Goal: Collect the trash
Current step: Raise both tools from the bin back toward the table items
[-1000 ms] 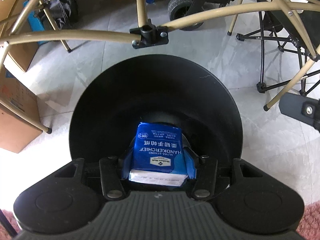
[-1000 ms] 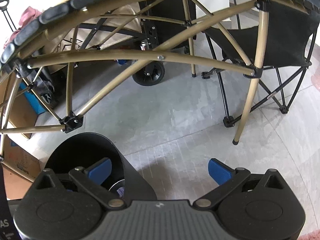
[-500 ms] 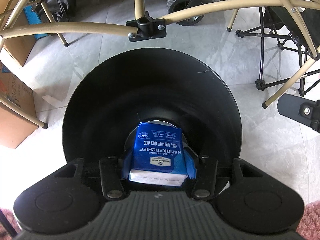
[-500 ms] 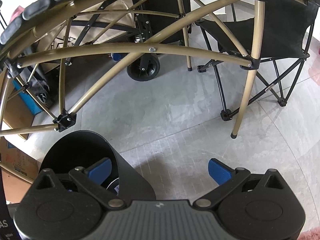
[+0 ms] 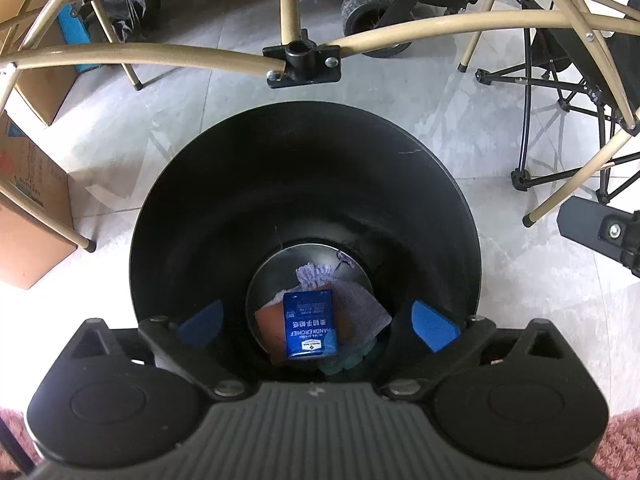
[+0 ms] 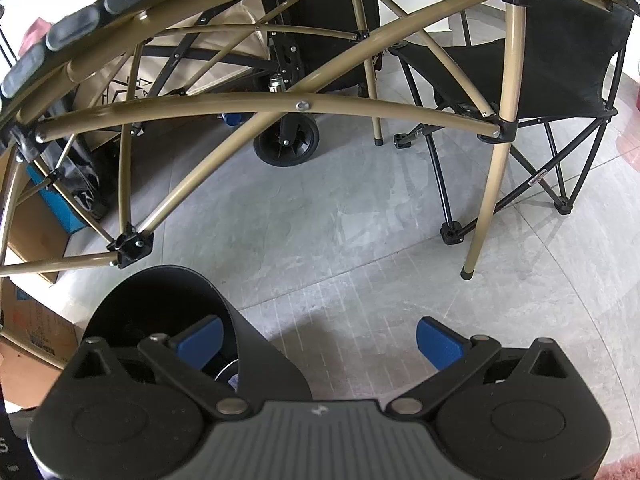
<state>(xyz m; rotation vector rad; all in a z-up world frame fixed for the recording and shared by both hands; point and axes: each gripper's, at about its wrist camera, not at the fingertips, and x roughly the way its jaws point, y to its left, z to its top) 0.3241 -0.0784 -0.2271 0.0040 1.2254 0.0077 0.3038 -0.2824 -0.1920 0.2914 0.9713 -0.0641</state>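
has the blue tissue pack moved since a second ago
Yes. The tissue pack has dropped from between the left gripper fingers, which have just been opening, to the bottom of the black bin.

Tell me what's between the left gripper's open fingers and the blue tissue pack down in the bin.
Nothing: in the left wrist view the left gripper hangs open above the tissue pack, with only empty bin interior between.

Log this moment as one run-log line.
left gripper: open, jaws just opened | blue handkerchief pack: dropped, bottom of black trash bin | right gripper: open, empty
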